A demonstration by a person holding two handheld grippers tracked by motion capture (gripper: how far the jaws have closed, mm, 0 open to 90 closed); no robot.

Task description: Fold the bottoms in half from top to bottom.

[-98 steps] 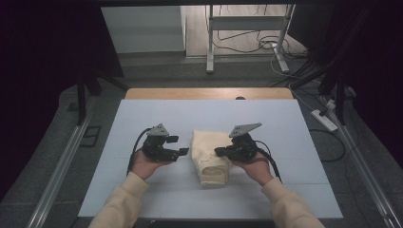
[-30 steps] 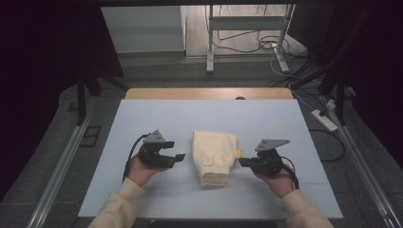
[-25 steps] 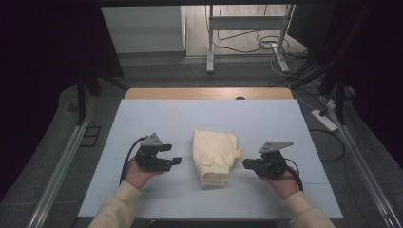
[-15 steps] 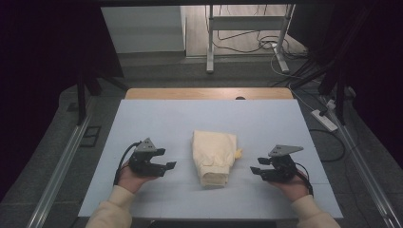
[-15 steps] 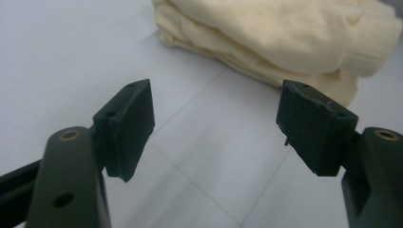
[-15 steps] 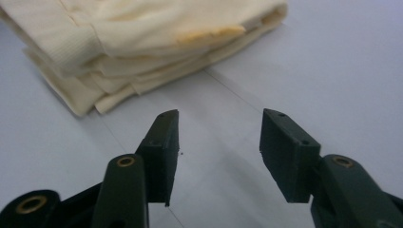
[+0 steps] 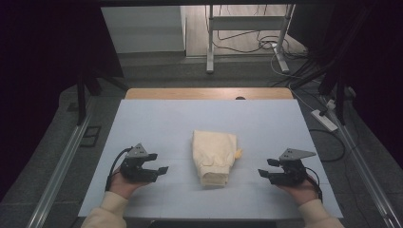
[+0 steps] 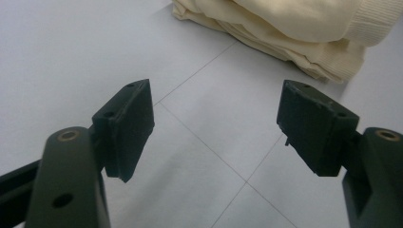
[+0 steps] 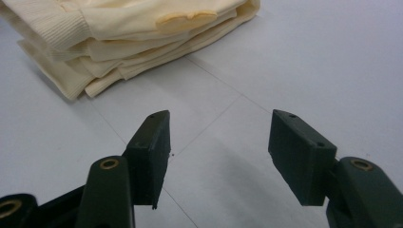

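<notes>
Cloth [image 7: 215,156], folded and cream, lies alone in the middle of the pale counter [image 7: 166,118], well apart from the left gripper [image 7: 161,171] and right gripper [image 7: 263,173], whose fingers stand wide apart holding nothing, with bare room on every side.

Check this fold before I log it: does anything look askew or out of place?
Mostly tidy. The folded garment lies flat mid-table, but a small yellowish tab pokes out of its right edge, and the stacked layers at the near end sit slightly uneven. Both tools are open and clear of it.
</notes>
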